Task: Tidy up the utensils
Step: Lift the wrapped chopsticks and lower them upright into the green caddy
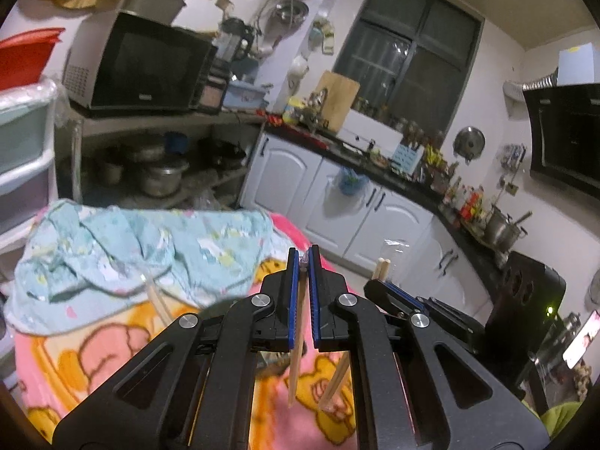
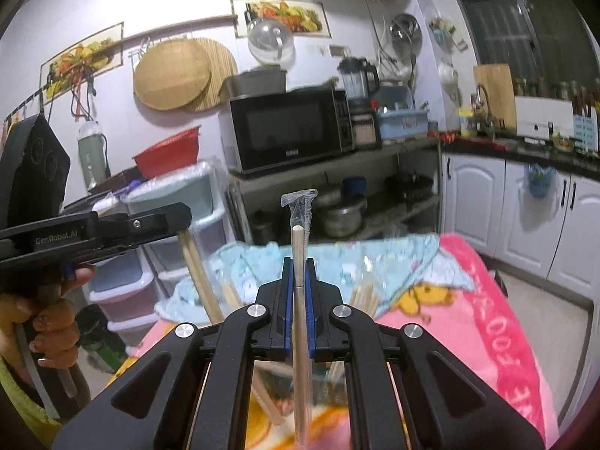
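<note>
A pink cartoon blanket (image 1: 112, 356) and a crumpled blue cloth (image 1: 123, 247) covered the table in a cluttered kitchen with a microwave (image 2: 288, 131) and white cabinets (image 1: 337, 195). The left gripper (image 1: 303, 262) pinched chopsticks (image 1: 296, 352) hanging downward, its body reading "GenRobot.AI". The right gripper (image 2: 299, 266) clamped a plastic-wrapped chopstick (image 2: 300, 255); more lay on the cloth (image 2: 362, 296).

We see a small kitchen lit by indoor light — a microwave (image 2: 290, 131) sits on an open shelf; right of it run white cabinets (image 2: 525, 217) beneath a dark window (image 1: 407, 56), woven mats (image 2: 176, 73) hanging upper left.
</note>
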The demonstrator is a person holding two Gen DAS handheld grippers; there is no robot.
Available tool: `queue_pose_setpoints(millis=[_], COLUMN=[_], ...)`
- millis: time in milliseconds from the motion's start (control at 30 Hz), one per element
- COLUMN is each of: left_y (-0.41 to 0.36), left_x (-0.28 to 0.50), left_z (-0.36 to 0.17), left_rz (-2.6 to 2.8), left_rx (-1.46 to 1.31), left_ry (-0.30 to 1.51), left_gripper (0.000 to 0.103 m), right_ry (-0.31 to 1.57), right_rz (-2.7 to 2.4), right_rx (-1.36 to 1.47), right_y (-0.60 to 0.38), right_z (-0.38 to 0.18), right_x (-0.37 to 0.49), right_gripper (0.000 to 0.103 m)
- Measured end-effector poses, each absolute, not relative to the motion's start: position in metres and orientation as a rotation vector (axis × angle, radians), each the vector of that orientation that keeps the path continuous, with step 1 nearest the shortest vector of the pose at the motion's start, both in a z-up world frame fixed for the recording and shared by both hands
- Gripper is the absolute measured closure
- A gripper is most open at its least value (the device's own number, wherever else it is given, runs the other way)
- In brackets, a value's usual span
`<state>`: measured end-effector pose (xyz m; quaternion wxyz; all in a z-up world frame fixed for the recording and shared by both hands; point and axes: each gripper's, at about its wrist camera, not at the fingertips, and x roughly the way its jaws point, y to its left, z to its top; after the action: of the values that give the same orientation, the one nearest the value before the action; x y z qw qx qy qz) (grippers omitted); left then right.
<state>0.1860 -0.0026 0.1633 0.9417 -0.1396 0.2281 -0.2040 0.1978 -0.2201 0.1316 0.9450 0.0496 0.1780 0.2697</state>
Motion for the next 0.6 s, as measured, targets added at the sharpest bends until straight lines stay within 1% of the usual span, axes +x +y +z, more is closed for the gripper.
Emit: queue_pose_setpoints(millis=[333,600], left_y=[0.013,0.014], left_x=[0.197,0.219], left_z=[0.197,0.184], left_rz=[-0.316,-0.265], left_rx=[-0.280,-0.279], left_ry=[0.328,0.313], left_gripper=[0.100,0.100], right_ry=[0.231,0.169], right_rz=[0.546,0.519], right_rx=[0.115,0.099], right_y=[-0.216,-0.209], right_z=[0.146,0.139], right_x=[0.224,0.243], right_gripper=[0.097,0.097])
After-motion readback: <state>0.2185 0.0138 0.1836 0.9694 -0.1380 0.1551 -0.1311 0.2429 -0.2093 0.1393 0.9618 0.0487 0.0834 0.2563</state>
